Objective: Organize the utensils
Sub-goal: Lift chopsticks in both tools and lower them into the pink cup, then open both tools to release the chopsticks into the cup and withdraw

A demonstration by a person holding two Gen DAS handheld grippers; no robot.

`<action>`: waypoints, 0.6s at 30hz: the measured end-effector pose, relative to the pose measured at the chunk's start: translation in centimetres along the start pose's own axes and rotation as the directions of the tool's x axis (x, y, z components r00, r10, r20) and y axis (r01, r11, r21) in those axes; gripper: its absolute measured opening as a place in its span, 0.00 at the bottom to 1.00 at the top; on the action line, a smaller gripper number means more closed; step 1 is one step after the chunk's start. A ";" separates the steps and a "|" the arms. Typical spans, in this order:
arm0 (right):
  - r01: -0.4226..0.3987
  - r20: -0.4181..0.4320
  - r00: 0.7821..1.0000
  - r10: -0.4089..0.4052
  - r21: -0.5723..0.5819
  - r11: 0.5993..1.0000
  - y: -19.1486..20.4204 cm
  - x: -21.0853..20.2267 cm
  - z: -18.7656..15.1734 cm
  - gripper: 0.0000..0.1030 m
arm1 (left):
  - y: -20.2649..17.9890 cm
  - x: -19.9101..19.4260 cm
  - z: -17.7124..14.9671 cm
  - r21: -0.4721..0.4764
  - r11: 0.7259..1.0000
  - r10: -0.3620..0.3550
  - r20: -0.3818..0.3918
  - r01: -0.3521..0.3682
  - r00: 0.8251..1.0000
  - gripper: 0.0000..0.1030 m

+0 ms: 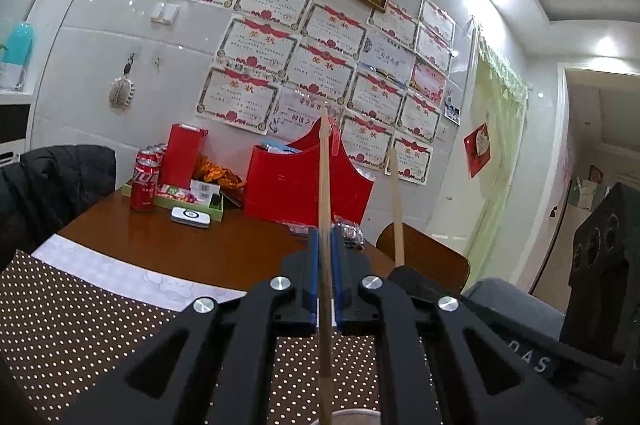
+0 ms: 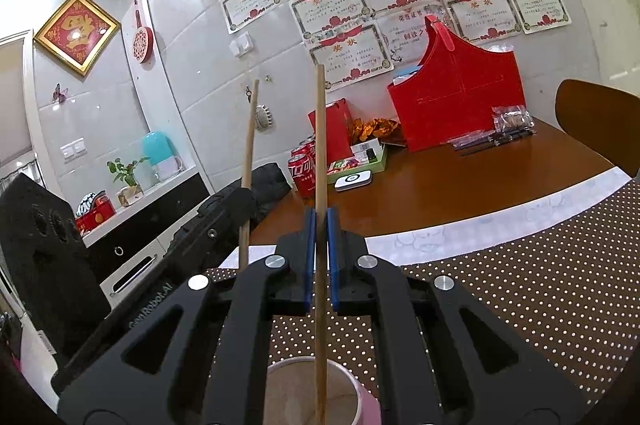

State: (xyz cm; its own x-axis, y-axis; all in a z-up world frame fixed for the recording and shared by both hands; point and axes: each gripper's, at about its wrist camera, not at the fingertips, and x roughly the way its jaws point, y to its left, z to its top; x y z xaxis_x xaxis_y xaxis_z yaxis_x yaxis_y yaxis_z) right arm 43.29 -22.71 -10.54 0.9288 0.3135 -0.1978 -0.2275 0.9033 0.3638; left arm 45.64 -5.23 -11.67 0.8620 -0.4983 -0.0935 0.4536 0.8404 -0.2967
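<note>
Nearest the lens in the right wrist view, a pale pink cup with a white rim (image 2: 362, 399) stands on the brown white-dotted placemat (image 2: 520, 305), directly under the right claw (image 2: 319, 225). That claw's blue pads are clamped on a long, light wooden chopstick (image 2: 320, 145), which stands upright; its lower end reaches down inside the cup and its upper end rises well above the fingers.

To the side, the left claw (image 1: 325, 245) is likewise clamped on a second light wooden chopstick (image 1: 324, 177), also held upright, with the blue pads pressed against it on both sides. In the left wrist view only a sliver of the cup's rim shows at the bottom edge, below this chopstick; whether its lower end is inside the cup cannot be told. Each claw and its stick appear in the other's view, the two sticks near each other and roughly parallel.

The placemat lies on a brown wooden desk (image 2: 460, 177) with a pale marbled strip along the mat's far edge. Further back on the desk stand red cola cans (image 2: 301, 172), a shallow green tray of small packets (image 1: 176, 203), a white flat gadget (image 2: 354, 181), a tall red gift bag (image 1: 185, 155) and a red felt basket (image 2: 456, 113). Award certificates (image 1: 256, 97) cover the tiled wall behind.
</note>
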 end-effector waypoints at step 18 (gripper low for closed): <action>0.035 -0.031 0.999 -0.033 0.065 0.997 -2.1 -3.9 -0.1 0.94 | 1.9 -3.9 -0.7 -0.075 0.990 0.113 -0.071 -0.118 0.991 0.80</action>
State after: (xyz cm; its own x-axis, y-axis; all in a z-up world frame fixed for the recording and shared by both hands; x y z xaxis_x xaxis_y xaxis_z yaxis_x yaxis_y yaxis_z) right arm 40.09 -25.81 -10.58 0.9262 0.2926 -0.2377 -0.1754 0.8926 0.4152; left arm 42.93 -1.82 -12.57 0.8892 -0.4145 -0.1939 0.3306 0.8749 -0.3540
